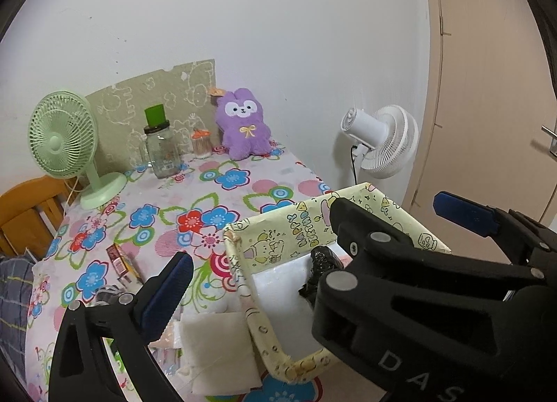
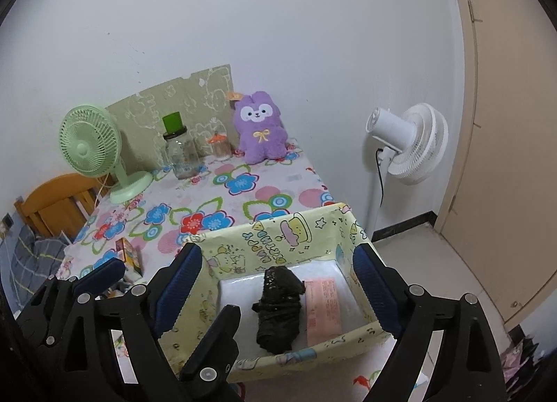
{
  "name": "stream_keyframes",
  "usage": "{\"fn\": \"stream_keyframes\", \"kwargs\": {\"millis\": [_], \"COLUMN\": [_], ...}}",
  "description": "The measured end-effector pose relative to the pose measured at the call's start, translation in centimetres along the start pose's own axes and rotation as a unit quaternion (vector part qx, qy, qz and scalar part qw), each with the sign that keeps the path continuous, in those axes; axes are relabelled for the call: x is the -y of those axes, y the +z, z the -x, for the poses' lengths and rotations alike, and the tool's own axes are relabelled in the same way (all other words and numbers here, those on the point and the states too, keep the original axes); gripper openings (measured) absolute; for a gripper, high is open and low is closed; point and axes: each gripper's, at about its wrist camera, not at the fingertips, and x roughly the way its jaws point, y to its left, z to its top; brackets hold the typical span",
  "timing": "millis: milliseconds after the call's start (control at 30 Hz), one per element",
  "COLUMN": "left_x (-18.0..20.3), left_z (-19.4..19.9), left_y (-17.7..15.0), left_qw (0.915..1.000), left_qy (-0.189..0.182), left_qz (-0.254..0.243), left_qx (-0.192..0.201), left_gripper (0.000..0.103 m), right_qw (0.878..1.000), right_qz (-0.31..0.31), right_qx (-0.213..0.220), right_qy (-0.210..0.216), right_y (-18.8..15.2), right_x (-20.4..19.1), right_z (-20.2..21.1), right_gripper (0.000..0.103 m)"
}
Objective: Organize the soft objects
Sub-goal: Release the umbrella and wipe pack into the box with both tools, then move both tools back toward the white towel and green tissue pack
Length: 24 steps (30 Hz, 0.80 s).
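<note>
**Both tongs open wide, black bundle in the box**

The right gripper (image 2: 278, 283) has its jaws spread wide. Nothing is between its blue pads (image 2: 179, 283). It hangs over a yellow box (image 2: 264, 245) with cartoon pictures on its walls. The black bundle (image 2: 280, 311) lies inside the box on the white bottom. It looks soft and crinkly. A pink paper (image 2: 323, 308) lies just beside it, also in the box. No pad touches the bundle.

The left gripper (image 1: 313, 252) is wide open too and holds nothing. One blue pad is over the table to the left of the box. The other is out past the right side of the box.

The box sits at the near corner of a table with a flower cloth (image 1: 216, 193). A white pad (image 1: 216, 353) lies flat just left of the box. A small carton (image 1: 123, 262) lies farther left.

At the far end, a purple plush bunny (image 1: 243, 126) leans on the wall. Near it stand a glass jar (image 1: 160, 147) and a green fan (image 1: 66, 140). A white fan (image 1: 386, 140) stands on the floor past the table.
</note>
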Motion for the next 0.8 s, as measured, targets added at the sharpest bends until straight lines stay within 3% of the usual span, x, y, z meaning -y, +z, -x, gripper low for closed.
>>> {"fn": "stream_keyframes", "kwargs": {"millis": [800], "left_x": [-4.4], "left_z": [6.9], "left_y": [-1.6], "left_qw": [0.9983], "left_qy": [0.022], "left_qz": [0.027], "left_qx": [0.046], "left_gripper": [0.103], "right_qw": [0.999], "right_qz": [0.039], "right_qx": [0.028], "right_qy": [0.005], "right_y": [-1.6], "right_x": [-6.4], "right_z": [6.1], "right_gripper": [0.097]}}
